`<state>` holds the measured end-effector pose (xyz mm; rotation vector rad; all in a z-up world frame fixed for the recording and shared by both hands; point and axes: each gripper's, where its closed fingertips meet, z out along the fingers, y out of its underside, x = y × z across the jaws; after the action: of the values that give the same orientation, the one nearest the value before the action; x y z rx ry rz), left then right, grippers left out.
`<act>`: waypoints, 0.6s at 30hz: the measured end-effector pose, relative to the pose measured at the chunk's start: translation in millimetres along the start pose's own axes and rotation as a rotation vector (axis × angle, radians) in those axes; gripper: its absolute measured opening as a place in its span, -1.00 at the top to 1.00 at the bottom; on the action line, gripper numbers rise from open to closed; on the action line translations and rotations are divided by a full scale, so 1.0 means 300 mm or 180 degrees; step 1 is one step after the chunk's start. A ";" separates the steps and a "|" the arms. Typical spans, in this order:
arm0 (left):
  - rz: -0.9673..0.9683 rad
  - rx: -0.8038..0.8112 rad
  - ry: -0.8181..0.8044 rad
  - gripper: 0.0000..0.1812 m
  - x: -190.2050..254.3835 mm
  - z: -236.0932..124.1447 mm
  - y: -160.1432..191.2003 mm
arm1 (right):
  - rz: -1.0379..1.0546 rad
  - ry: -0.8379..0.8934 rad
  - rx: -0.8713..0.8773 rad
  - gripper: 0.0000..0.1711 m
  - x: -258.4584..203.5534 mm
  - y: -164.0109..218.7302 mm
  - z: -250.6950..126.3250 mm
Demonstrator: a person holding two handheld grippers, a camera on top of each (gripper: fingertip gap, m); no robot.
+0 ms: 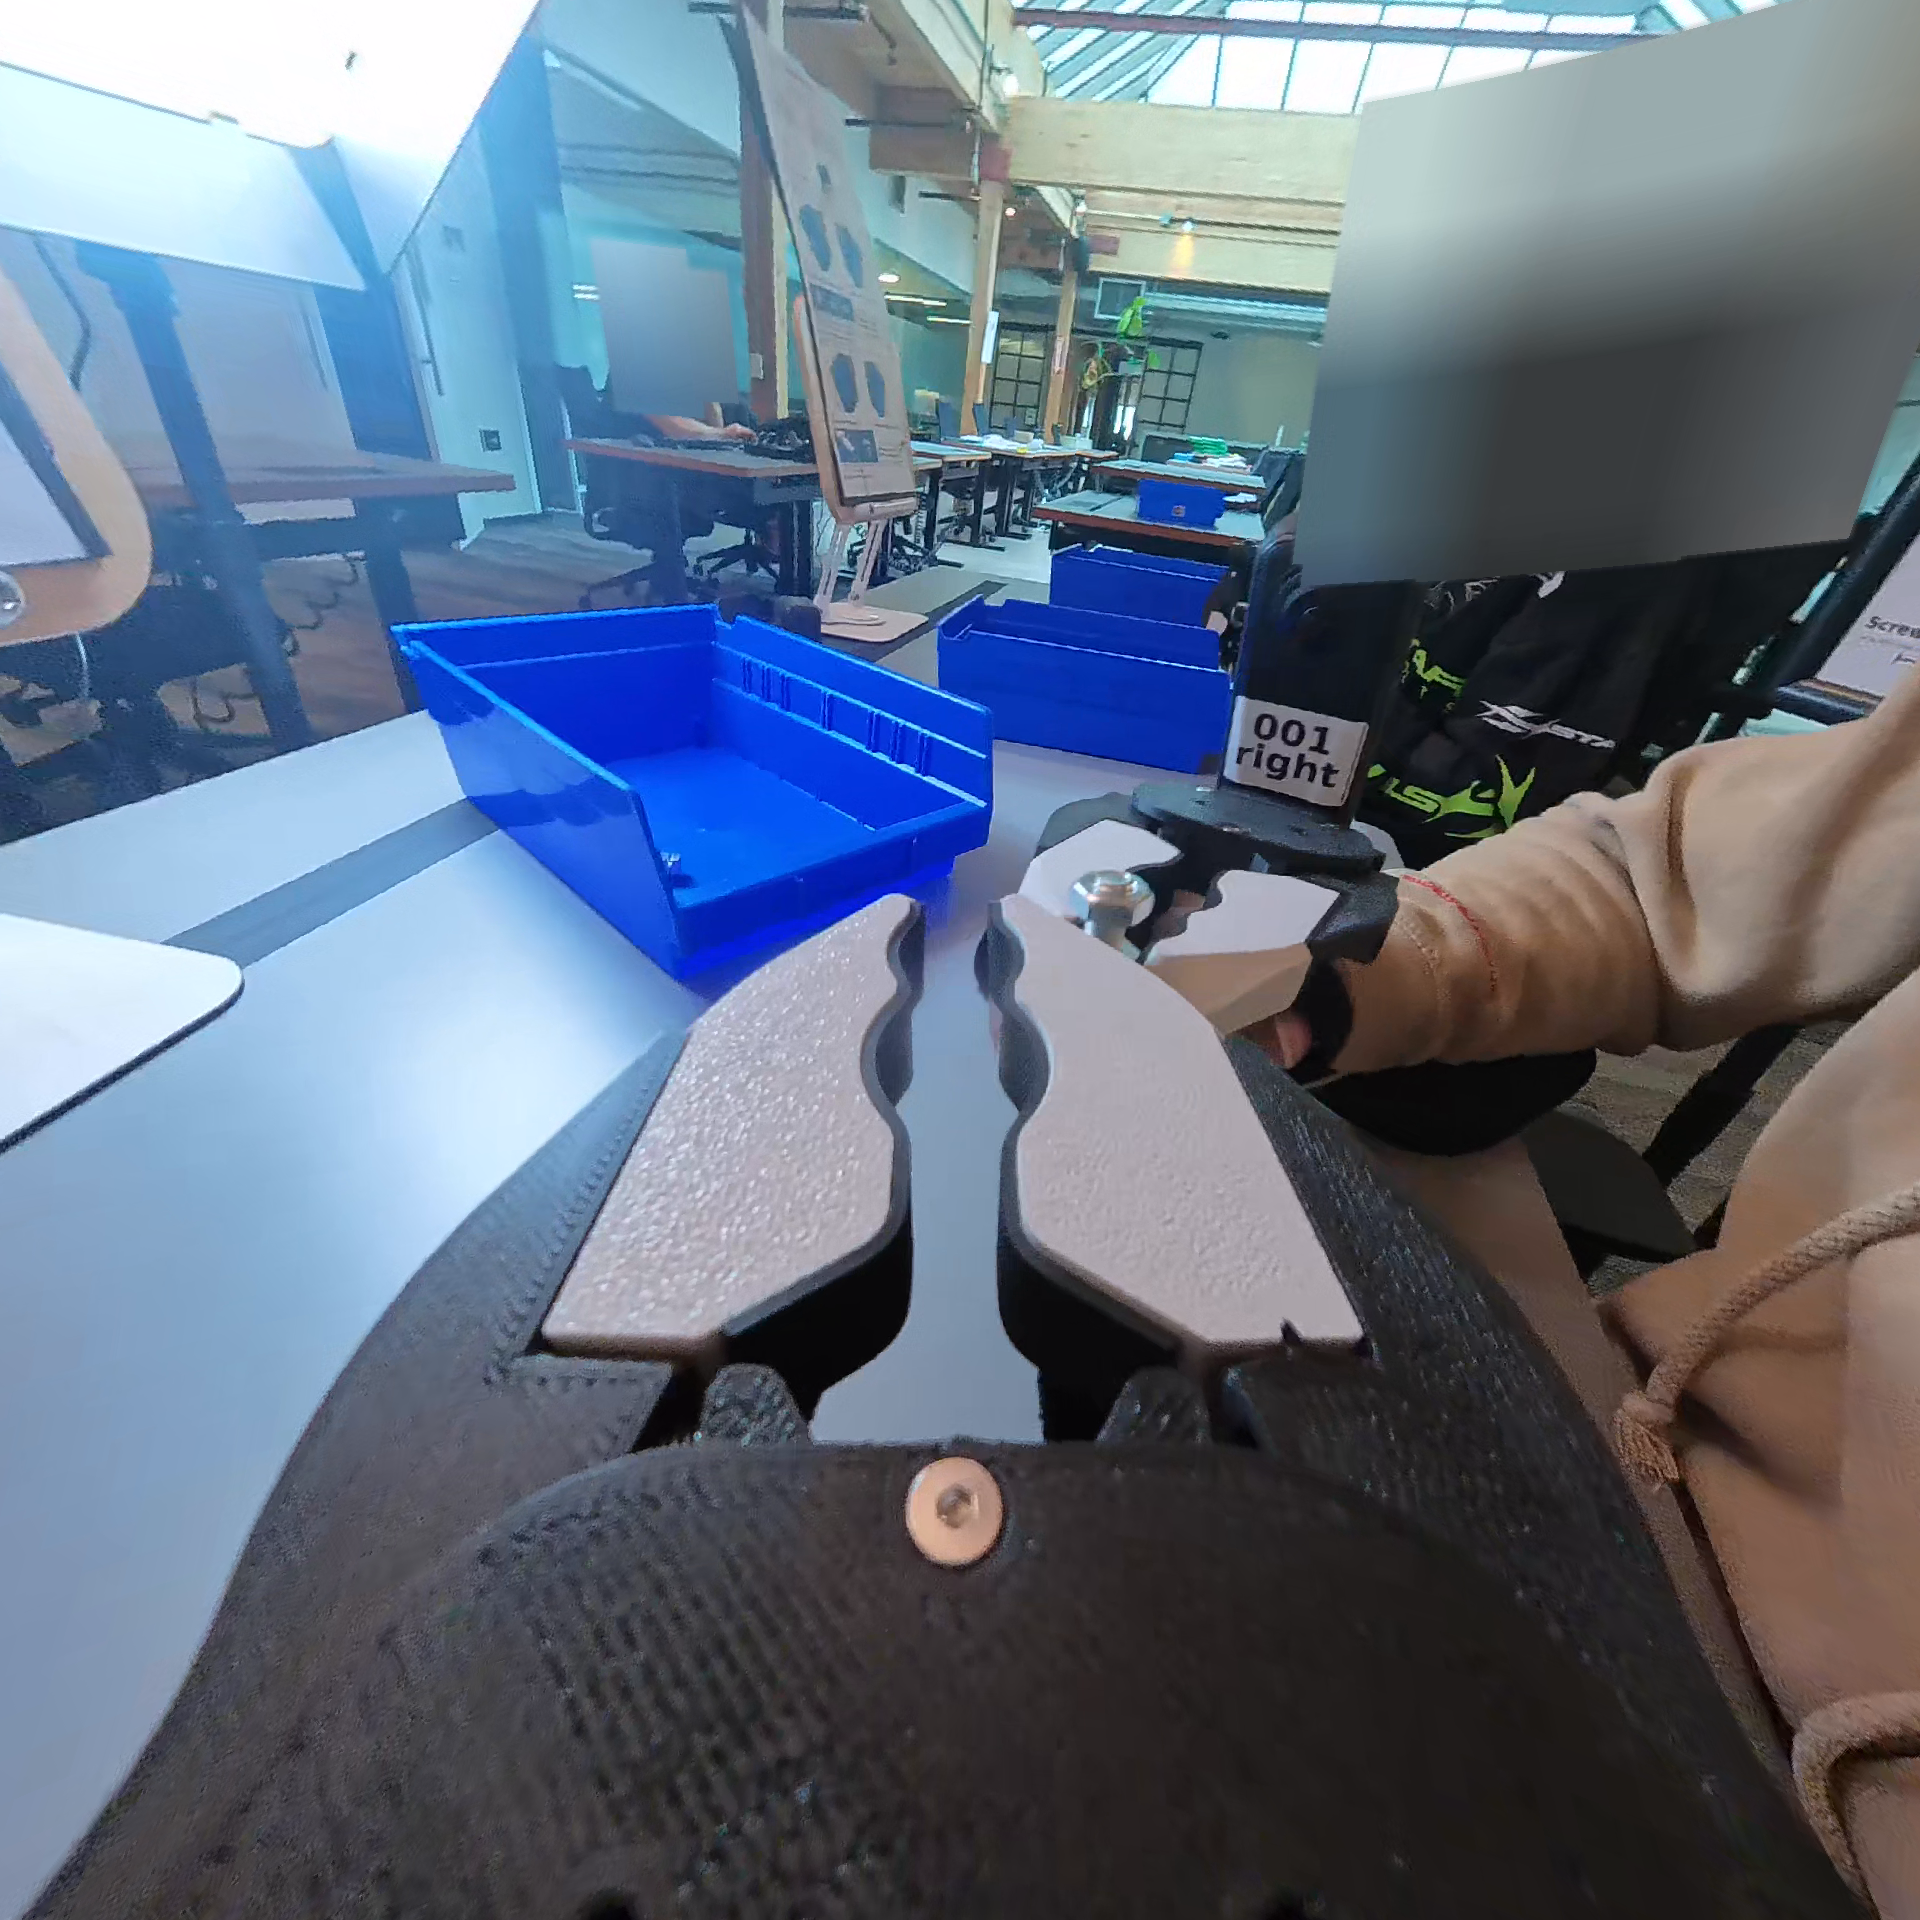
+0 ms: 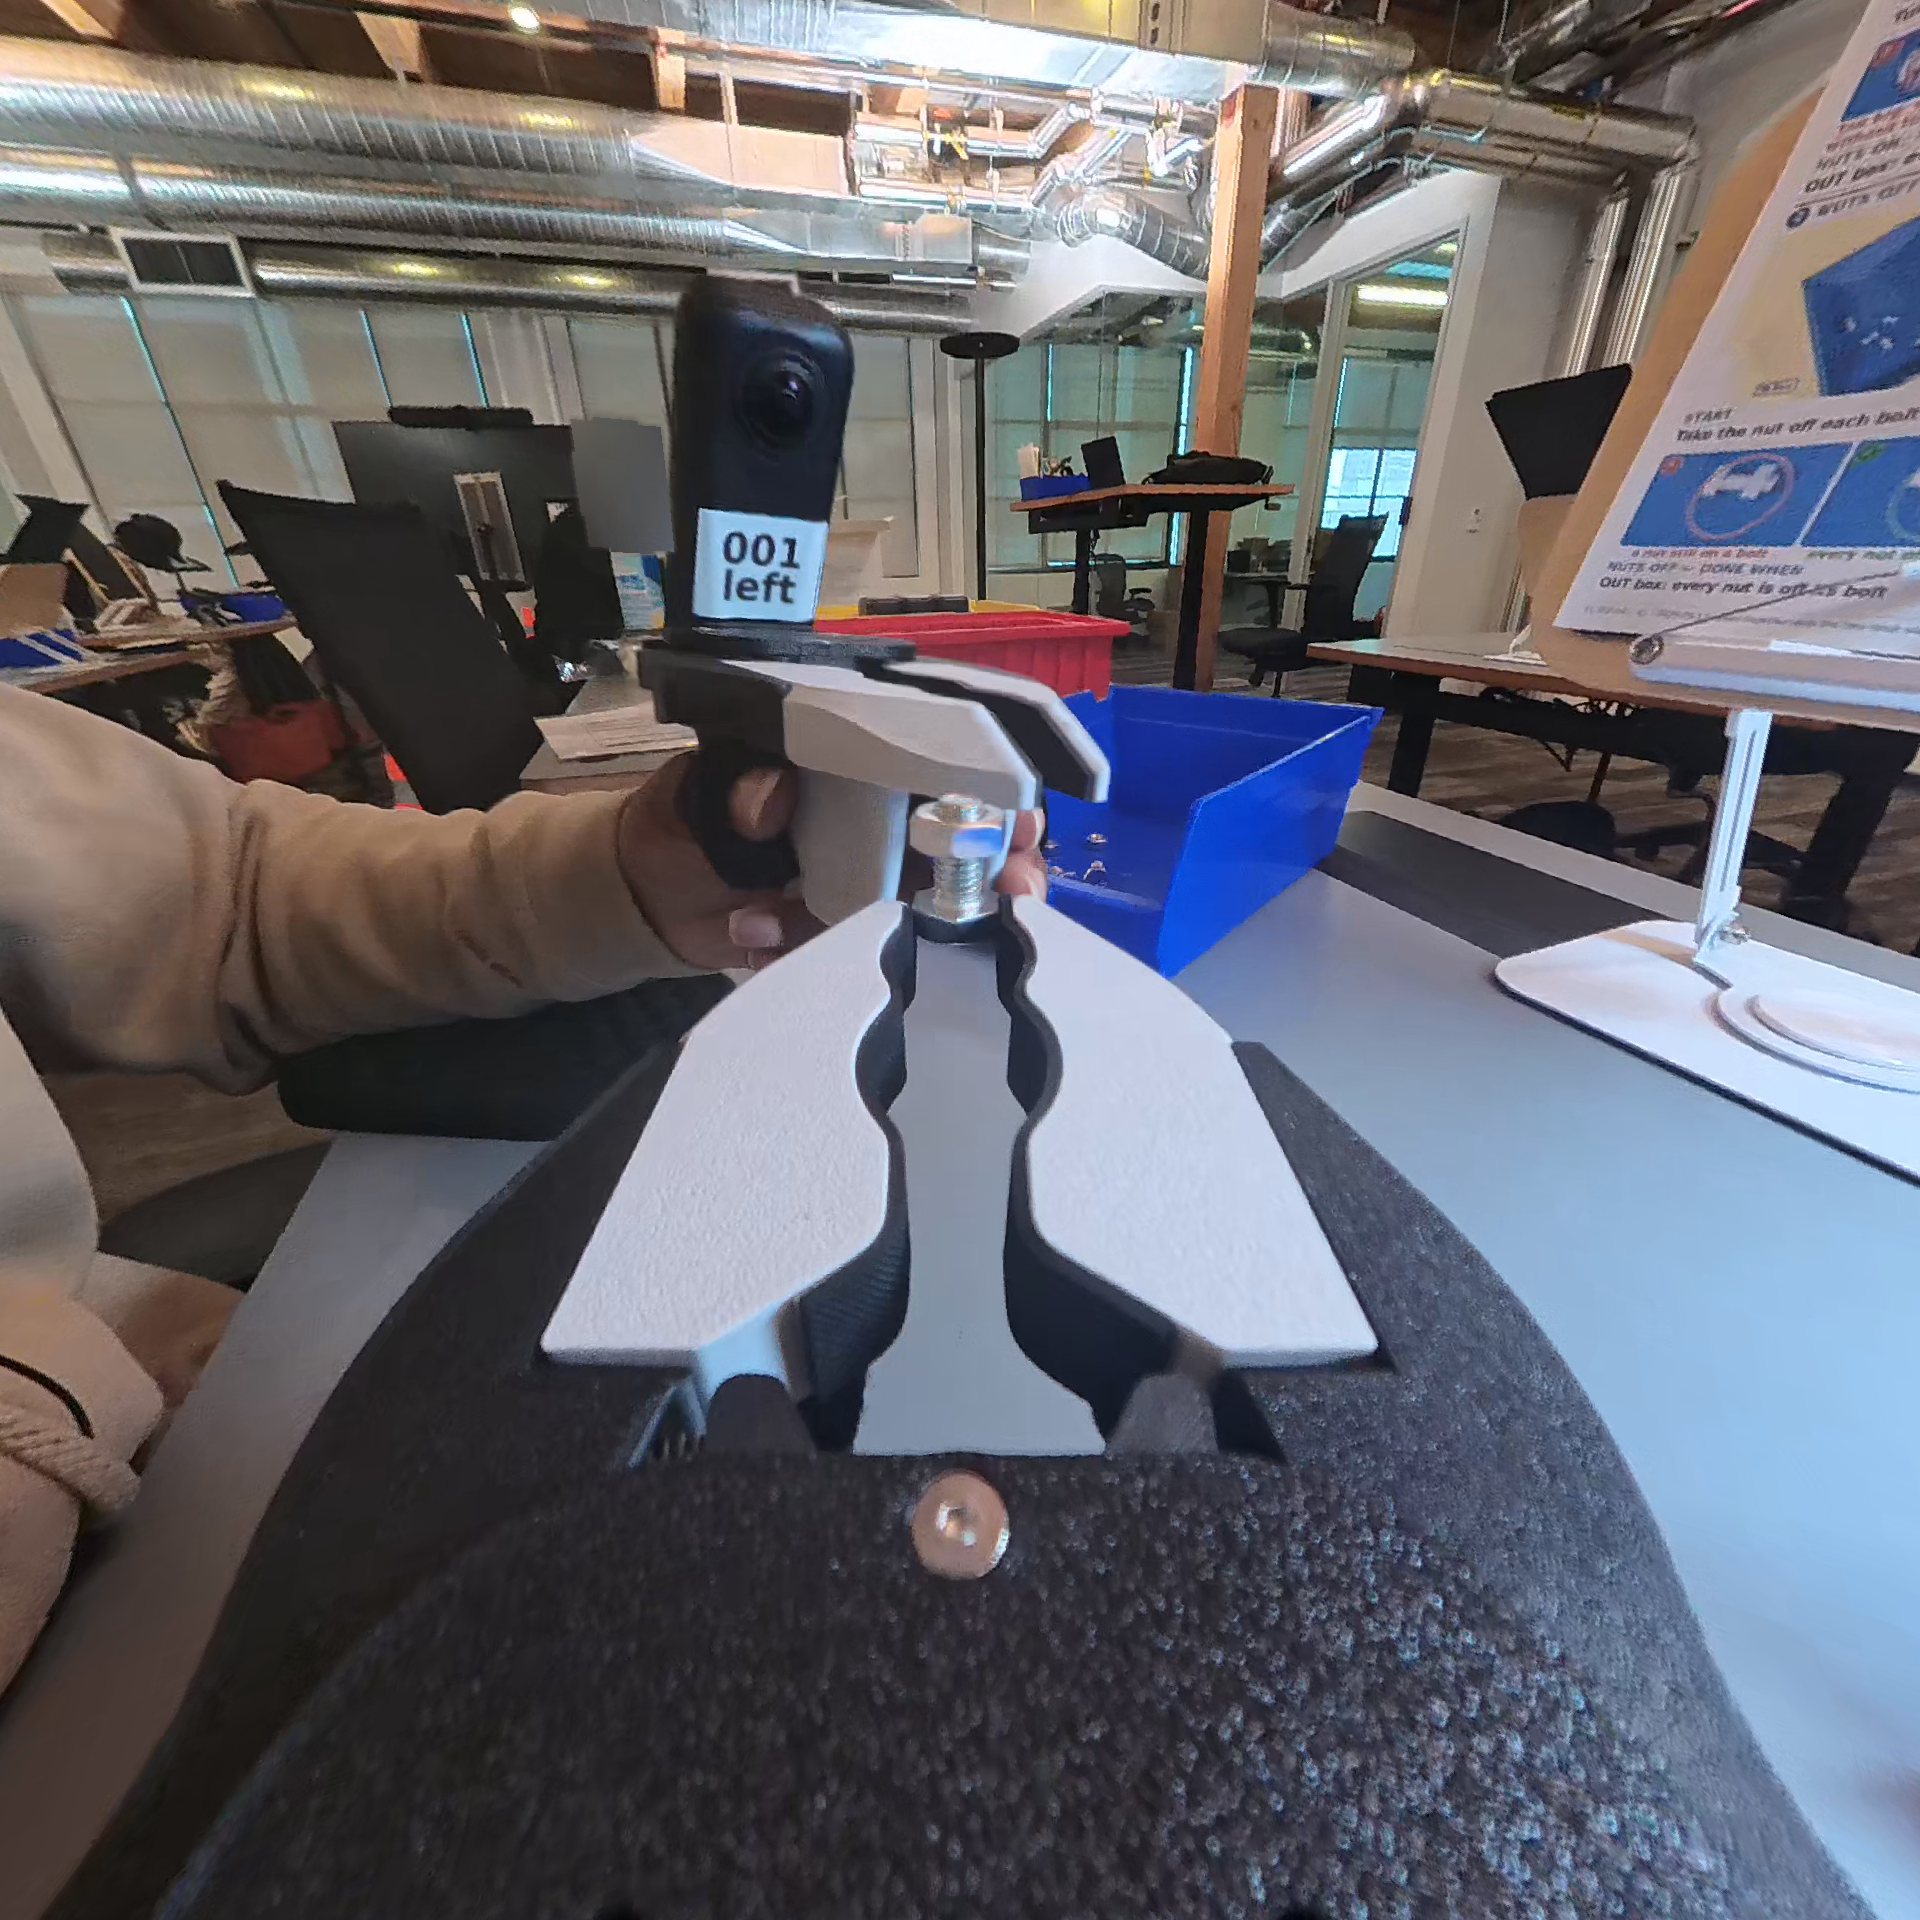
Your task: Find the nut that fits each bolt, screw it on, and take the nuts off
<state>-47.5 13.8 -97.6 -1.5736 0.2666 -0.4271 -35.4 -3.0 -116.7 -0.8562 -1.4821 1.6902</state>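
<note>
Bright zinc-plated steel marks the bolt (image 2: 958, 871), which is held upright above the near edge of the grey table (image 2: 1455, 1091), its threaded shank vertical and its head lowest. The head is pinched between the tips of the right gripper (image 2: 956, 920), whose fingers (image 2: 790, 1122) stay slightly parted along their length and close only on the bolt. A hexagonal nut (image 2: 958, 826) is seen seated at the upper end of the shank, directly under the nose of the left gripper (image 1: 951, 925). In the left wrist view that gripper's fingers (image 1: 748, 1122) are shown narrowly apart with nothing between them, and the nut lies just to the right of their tips; whether it is touched cannot be told. The axis of rotation is therefore judged to be vertical, with the left gripper the nearer to the nut. A blue bin (image 1: 717, 769) stands farther off on the table, holding a few small metal parts (image 2: 1075, 857).
</note>
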 end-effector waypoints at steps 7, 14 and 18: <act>0.0051 0.0112 0.0321 0.71 0.076 0.011 -0.020 | -0.0026 0.0116 -0.0086 0.83 0.021 0.011 -0.001; -0.0028 -0.0010 0.0276 0.70 0.063 0.028 0.012 | -0.0044 0.0094 -0.0032 0.83 0.010 -0.004 -0.004; 0.0009 0.0006 0.0240 0.79 0.054 0.020 0.010 | 0.0023 0.0126 0.0080 0.83 0.027 -0.028 -0.017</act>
<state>-30.2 12.2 -99.0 -1.5570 0.3263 -0.4849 -34.6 7.2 -109.3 -0.8776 -1.4299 1.6841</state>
